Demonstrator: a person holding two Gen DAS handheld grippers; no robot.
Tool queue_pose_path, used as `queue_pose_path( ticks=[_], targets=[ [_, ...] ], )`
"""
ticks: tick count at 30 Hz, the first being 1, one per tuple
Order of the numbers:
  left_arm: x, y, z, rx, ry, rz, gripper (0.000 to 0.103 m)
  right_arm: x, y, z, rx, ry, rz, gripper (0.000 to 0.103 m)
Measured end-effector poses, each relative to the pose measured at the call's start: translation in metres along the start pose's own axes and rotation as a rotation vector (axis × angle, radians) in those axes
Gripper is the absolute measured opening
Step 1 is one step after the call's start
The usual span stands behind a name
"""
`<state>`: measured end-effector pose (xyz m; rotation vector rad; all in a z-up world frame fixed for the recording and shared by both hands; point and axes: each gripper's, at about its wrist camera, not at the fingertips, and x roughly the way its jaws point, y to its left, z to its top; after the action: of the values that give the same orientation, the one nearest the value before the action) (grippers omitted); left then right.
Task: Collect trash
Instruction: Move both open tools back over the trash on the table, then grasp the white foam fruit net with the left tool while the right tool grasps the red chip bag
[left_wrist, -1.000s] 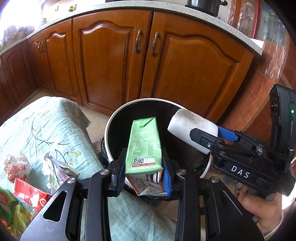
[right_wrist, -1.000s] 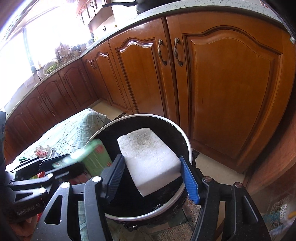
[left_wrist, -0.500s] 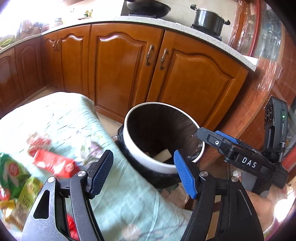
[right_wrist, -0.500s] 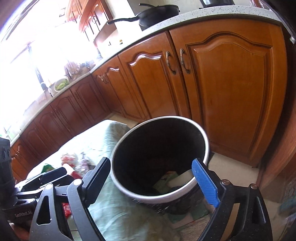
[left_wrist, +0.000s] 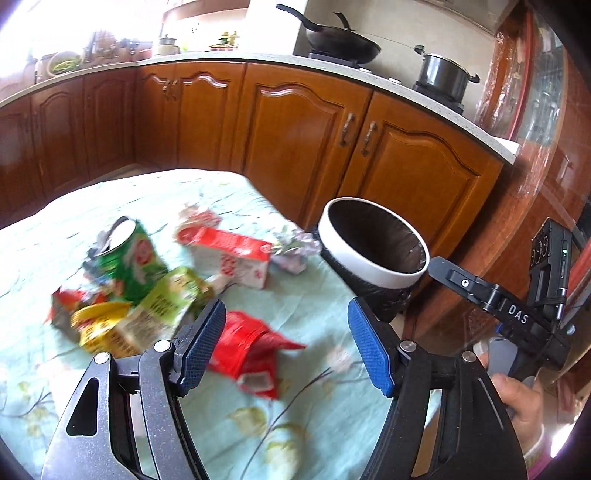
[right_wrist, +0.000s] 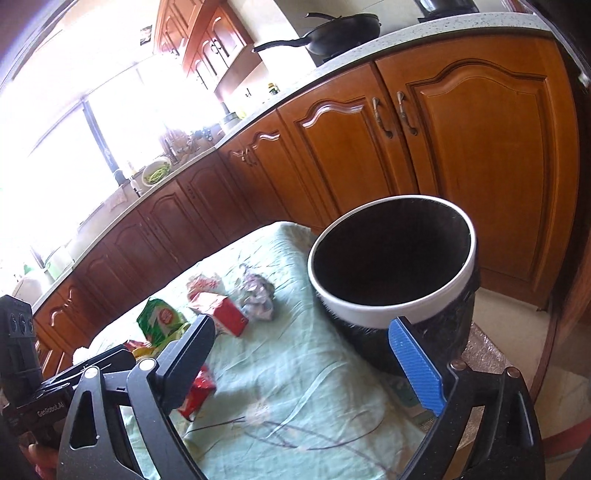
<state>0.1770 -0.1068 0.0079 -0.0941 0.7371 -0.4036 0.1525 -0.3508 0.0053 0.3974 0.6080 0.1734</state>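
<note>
Trash (left_wrist: 221, 254), crumpled colourful wrappers, cartons, scattered on tablecloth (left_wrist: 325, 387)

White letters "DAS" stand on the black body of the right gripper (left_wrist: 517, 317), seen from the left wrist view. In the right wrist view, small white letters reading "GenRobot.AI" stand on the black body of the left gripper (right_wrist: 50, 410). The cartons and wrappers (left_wrist: 147, 291) on the table carry printing, but it is too blurred to read. A green light shows on the black unit (left_wrist: 554, 254) above the "DAS" body; no text on it can be read.
</note>
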Motion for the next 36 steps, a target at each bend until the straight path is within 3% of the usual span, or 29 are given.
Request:
queue_pose_path(
  ticks=[7,14,25,28,30,31,32,33,34,36],
  targets=[
    [-0.031,0.038,-0.021,-0.053,-0.038,0.076,0.071,0.004,0.037,-0.020,-0.069,0.016,0.058,0.101],
    [-0.051,0.065,-0.037,-0.098,-0.056,0.141,0.075,0.027,0.071,-0.041,-0.122,0.123,0.125,0.101],
    [-0.043,0.105,-0.052,-0.180,0.022,0.220,0.076,0.070,0.095,-0.055,-0.163,0.233,0.152,0.100],
    [-0.031,0.112,-0.061,-0.180,0.072,0.229,0.076,0.083,0.100,-0.060,-0.170,0.270,0.156,0.095],
    [-0.024,0.117,-0.068,-0.184,0.095,0.226,0.075,0.089,0.103,-0.063,-0.179,0.290,0.158,0.086],
    [-0.021,0.118,-0.071,-0.192,0.104,0.222,0.073,0.092,0.104,-0.064,-0.184,0.297,0.157,0.081],
    [-0.020,0.120,-0.073,-0.201,0.108,0.210,0.063,0.093,0.105,-0.066,-0.188,0.302,0.156,0.068],
    [-0.018,0.121,-0.074,-0.208,0.114,0.198,0.053,0.094,0.105,-0.066,-0.186,0.306,0.162,0.061],
    [-0.018,0.121,-0.073,-0.208,0.114,0.195,0.049,0.093,0.105,-0.067,-0.186,0.302,0.167,0.061],
    [-0.021,0.119,-0.072,-0.194,0.102,0.190,0.026,0.088,0.106,-0.066,-0.200,0.287,0.167,0.057]
  ],
)
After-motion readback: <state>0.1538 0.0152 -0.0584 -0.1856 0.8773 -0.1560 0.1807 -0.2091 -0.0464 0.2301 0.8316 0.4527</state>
